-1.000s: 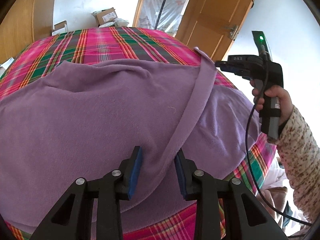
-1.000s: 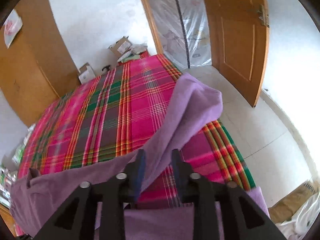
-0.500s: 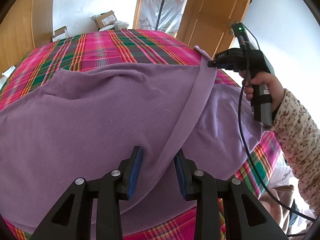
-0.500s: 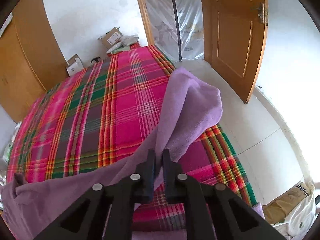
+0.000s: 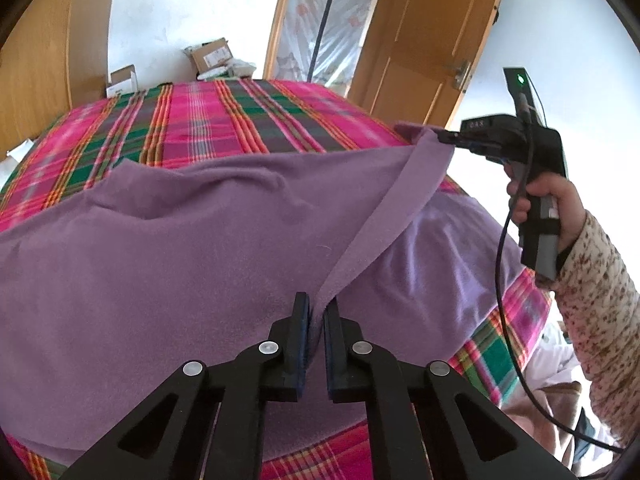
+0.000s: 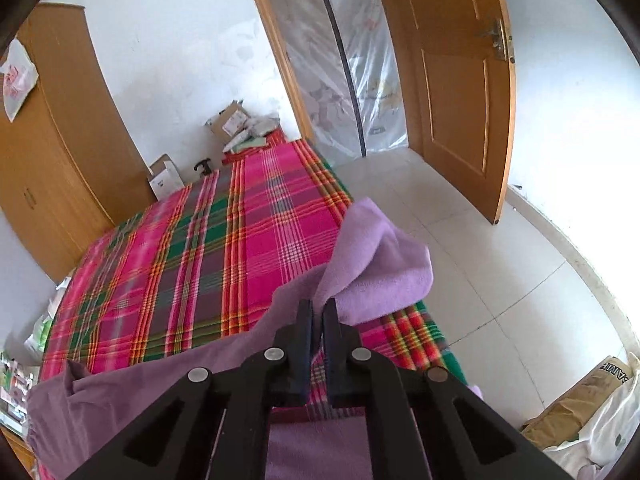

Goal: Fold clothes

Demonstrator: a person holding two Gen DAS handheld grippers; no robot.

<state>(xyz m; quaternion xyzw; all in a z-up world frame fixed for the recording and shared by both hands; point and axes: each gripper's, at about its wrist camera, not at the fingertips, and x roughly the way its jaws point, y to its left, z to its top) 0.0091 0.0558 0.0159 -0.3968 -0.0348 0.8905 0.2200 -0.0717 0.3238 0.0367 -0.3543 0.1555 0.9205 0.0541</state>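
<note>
A purple fleece garment (image 5: 168, 248) lies spread over the near half of a bed with a pink, green and orange plaid cover (image 5: 224, 120). My left gripper (image 5: 317, 312) is shut on the near end of a folded edge band of the garment. That band runs taut up to the right, where my right gripper (image 5: 444, 136), held by a hand in a floral sleeve, pinches its far end. In the right wrist view my right gripper (image 6: 317, 312) is shut on the purple garment (image 6: 376, 264), lifted above the plaid cover (image 6: 192, 264), with a loose flap hanging past the fingers.
A wooden door (image 6: 460, 80) stands open at the right, with a plastic-covered doorway (image 6: 344, 60) beside it. Cardboard boxes (image 6: 232, 120) sit at the bed's far end and a wooden wardrobe (image 6: 48, 152) on the left. White tiled floor (image 6: 500, 280) and bags (image 6: 592, 412) lie right of the bed.
Both grippers went from open to shut on the garment's edge, the right first, then the left. The band between them is now lifted and taut.
</note>
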